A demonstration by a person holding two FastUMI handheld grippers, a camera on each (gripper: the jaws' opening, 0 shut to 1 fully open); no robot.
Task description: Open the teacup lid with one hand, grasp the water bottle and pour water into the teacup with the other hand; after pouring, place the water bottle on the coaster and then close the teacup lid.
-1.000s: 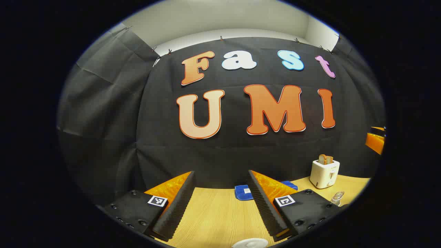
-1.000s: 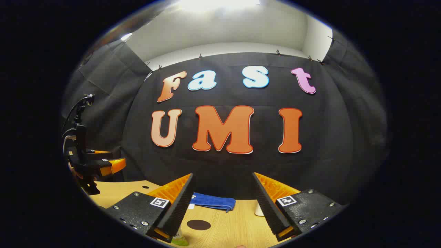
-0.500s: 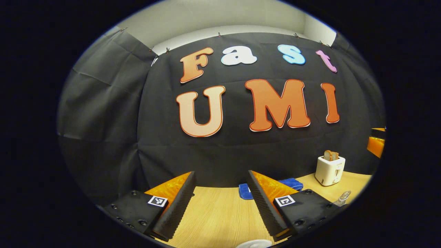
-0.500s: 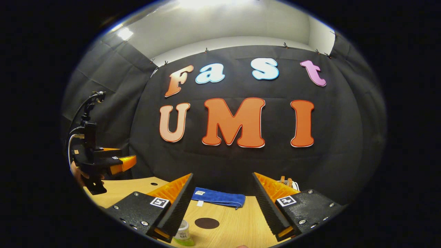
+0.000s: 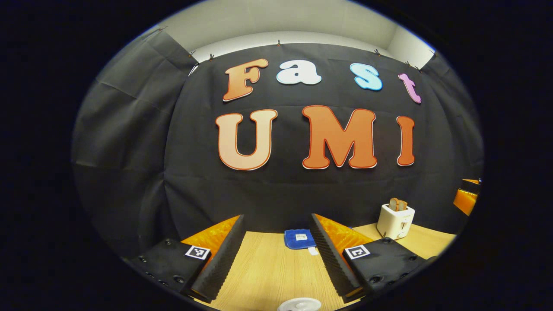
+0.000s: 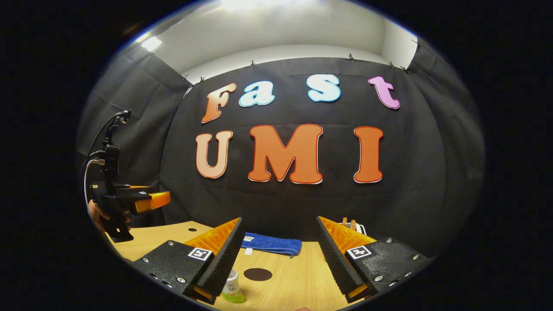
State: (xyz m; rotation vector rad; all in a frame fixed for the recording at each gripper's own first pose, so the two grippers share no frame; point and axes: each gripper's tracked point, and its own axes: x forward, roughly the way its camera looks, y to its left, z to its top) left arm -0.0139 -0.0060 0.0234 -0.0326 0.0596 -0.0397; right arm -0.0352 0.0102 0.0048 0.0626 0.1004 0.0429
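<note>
Left gripper (image 5: 276,255): jaws wide apart, nothing between them, hanging above the wooden table (image 5: 268,268). Teacup lid (image 5: 299,305) peeking in at 6 o'clock, right at the bottom edge, barely visible and below the fingertips. Further out, blue cloth (image 5: 298,238) at 12 o'clock from the fingers, toaster (image 5: 395,221) with bread in it out at 2 o'clock.

Right gripper (image 6: 278,257): also spread open, holding nothing. Water bottle (image 6: 232,290) tucked just under the left finger at about 7 o'clock, cap end showing, rest cut off. Dark round coaster (image 6: 257,274) just beyond it, roughly 11 o'clock from the bottle, close by. Same cloth strung along the back at 12 o'clock. Other gripper plus a hand way off at 9 o'clock.

Risky bits, imo:
1. Lid sitting so low in view, so easy to come down off-centre and knock it sideways or tip the cup instead of gripping the knob.
2. Bottle hiding off to 1 side of the open fingers rather than between them. Closing now = clipping it and toppling it onto the coaster area.
3. Can't tell how full the bottle is, so a squeeze too hard could slosh.
</note>
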